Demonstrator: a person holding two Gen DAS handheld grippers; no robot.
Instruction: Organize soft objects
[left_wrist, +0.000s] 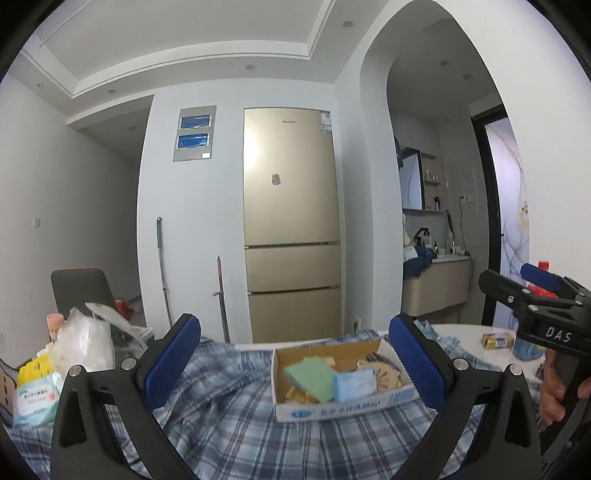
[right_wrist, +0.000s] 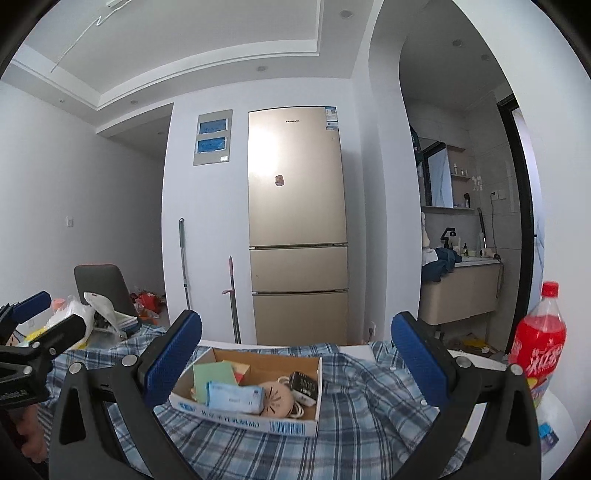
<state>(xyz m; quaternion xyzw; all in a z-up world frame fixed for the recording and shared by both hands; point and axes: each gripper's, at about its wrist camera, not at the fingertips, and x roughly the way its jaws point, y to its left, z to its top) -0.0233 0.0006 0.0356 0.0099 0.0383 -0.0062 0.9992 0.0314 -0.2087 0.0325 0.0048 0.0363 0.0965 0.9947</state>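
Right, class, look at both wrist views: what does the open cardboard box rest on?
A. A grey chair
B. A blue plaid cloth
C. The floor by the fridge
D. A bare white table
B: the box sits on the blue plaid cloth, which spreads out around all its sides in both views.
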